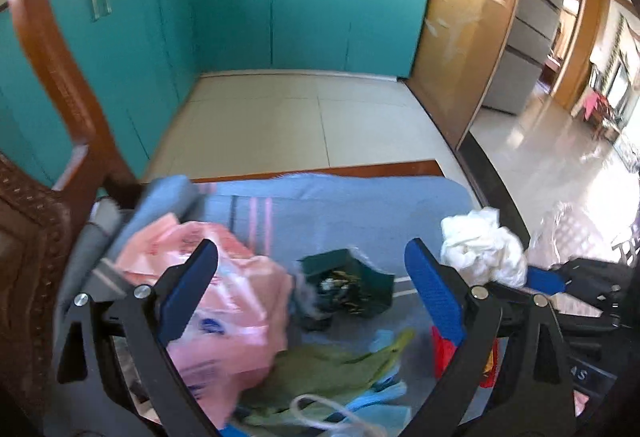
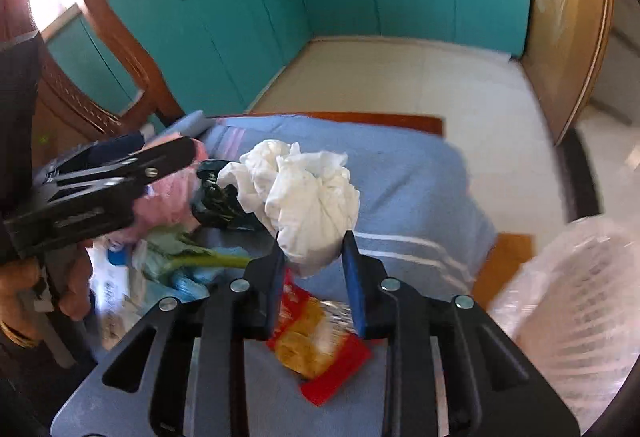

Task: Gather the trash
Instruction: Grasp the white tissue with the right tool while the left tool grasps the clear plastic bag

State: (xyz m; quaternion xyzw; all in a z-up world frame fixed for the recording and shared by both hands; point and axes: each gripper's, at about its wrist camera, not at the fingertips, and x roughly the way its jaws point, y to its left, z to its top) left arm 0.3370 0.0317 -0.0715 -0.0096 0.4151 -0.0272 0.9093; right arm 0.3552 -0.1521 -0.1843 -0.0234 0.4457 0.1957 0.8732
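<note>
The right gripper is clenching one crumpled white tissue wad above one red-and-yellow snack wrapper, while the left gripper is gaping wide over one pink plastic bag and one dark green box, all littering one blue cloth; one plastic-lined bin is standing just beside.

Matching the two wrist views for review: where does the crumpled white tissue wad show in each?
Left wrist: the tissue wad sits right of centre, just beyond the right-hand finger.
Right wrist: the wad is at centre, its lower end between the right gripper's fingers.
Shared landmark: the blue cloth beneath it.
</note>
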